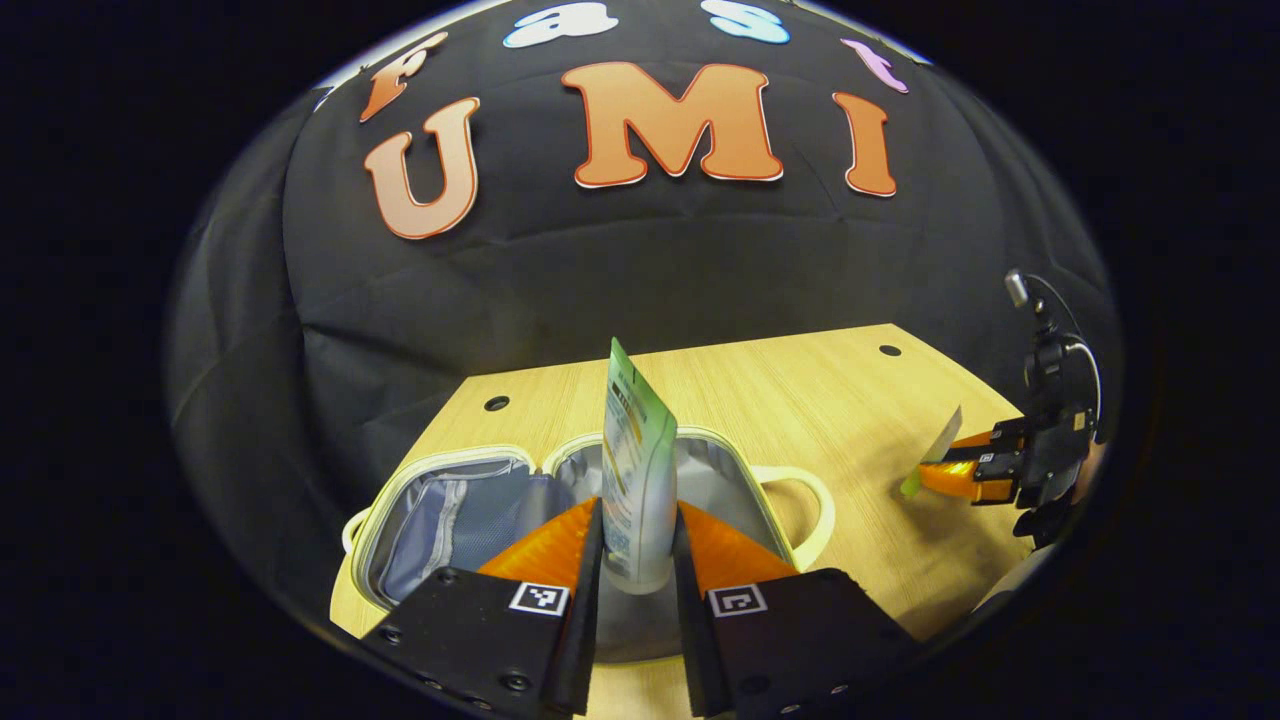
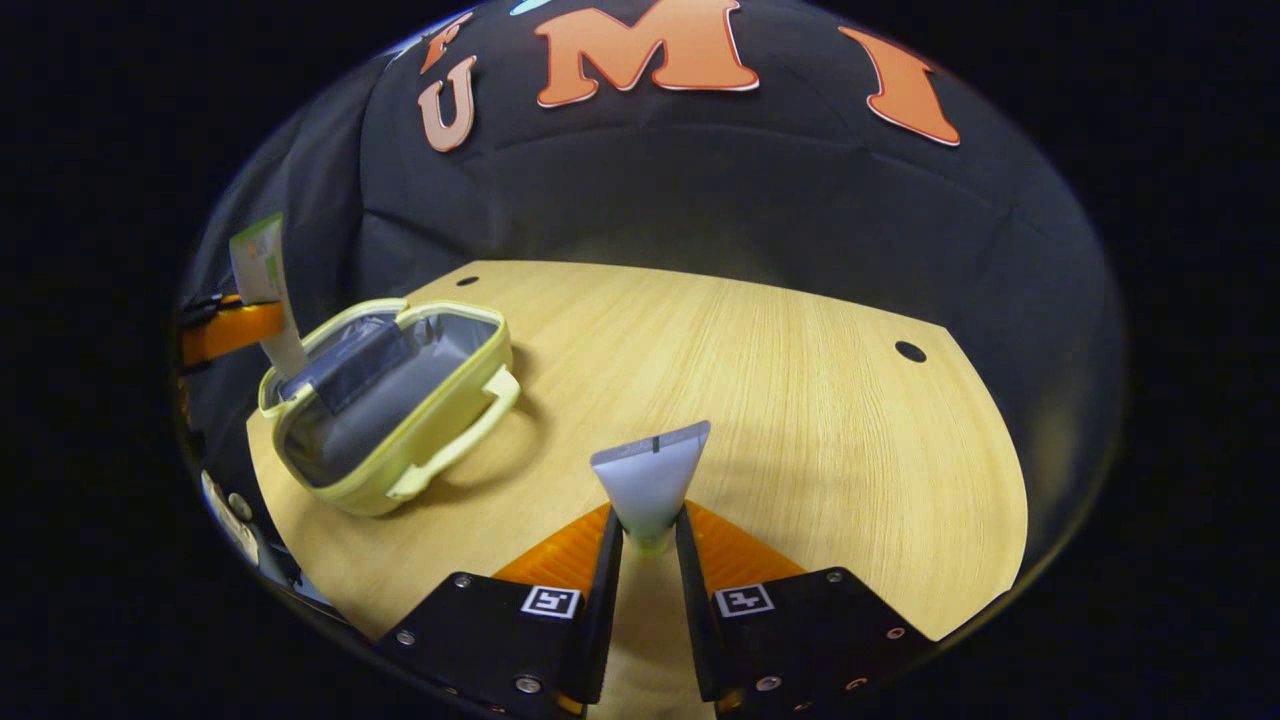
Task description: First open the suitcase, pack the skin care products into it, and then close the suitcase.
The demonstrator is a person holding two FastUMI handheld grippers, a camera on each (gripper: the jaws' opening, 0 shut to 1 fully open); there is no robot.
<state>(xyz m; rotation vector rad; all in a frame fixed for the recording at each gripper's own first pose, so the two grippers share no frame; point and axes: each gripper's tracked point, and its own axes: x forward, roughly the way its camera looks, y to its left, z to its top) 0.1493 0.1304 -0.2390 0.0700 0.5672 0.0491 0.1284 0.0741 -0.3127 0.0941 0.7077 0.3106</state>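
In the left gripper view, my left gripper (image 1: 640, 525) is shut on a green and white tube (image 1: 636, 450). The tube stands upright, cap down, over the open pale yellow suitcase (image 1: 440, 458) with its grey lining. Far to the right, the right gripper (image 1: 948, 470) holds a small pale tube (image 1: 938, 448) above the table. In the right gripper view, my right gripper (image 2: 648, 535) is shut on a white tube (image 2: 650, 475) with its flat crimped end pointing forward. The suitcase (image 2: 400, 480) lies open at the left. There the left gripper (image 2: 245, 328) holds the green tube (image 2: 262, 265) over its far edge.
The light wooden table (image 2: 800, 400) has small round holes (image 2: 910, 351) near its back corners. The suitcase's handle (image 1: 815, 500) sticks out toward the middle of the table. The black cloth wall stands close behind the table.
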